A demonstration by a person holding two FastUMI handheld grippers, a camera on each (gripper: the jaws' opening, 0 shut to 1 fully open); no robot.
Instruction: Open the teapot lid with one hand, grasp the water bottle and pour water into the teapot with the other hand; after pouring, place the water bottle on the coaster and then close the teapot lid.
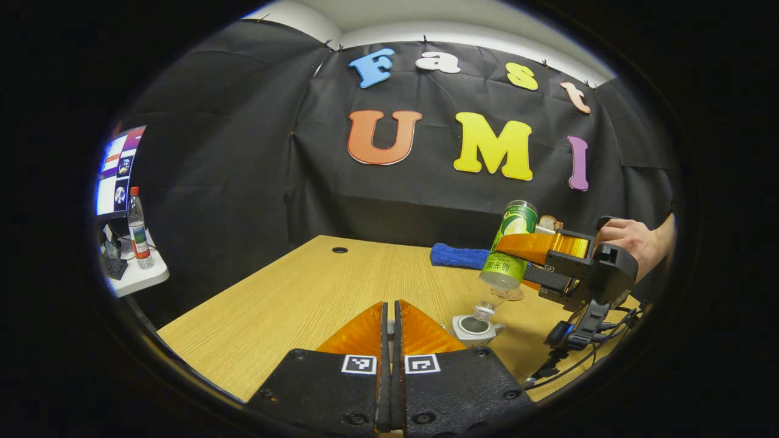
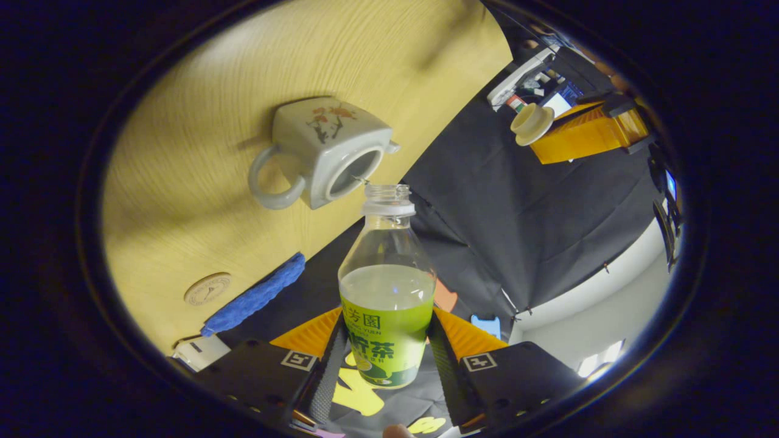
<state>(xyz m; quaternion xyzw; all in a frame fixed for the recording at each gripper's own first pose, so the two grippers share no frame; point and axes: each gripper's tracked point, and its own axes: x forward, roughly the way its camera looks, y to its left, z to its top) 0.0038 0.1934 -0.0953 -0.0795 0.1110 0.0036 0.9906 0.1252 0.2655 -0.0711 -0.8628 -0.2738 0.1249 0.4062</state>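
My right gripper [image 2: 386, 356] clamps the water bottle [image 2: 385, 286], neck tipped just above the teapot [image 2: 325, 152] opening. I tilt gradually. Left gripper [image 1: 391, 331] jaws pinch the lid [image 2: 531, 123].

Black cloth [image 1: 243, 170] hangs as the wall all around my booth, pinned up beneath a pale ceiling [image 1: 426, 24]. Before me lies a light wood-grain table [image 1: 292, 292] with a small round hole near its far edge. Off to my left, a white side table [image 1: 137, 277] carries a glowing monitor [image 1: 118, 173].
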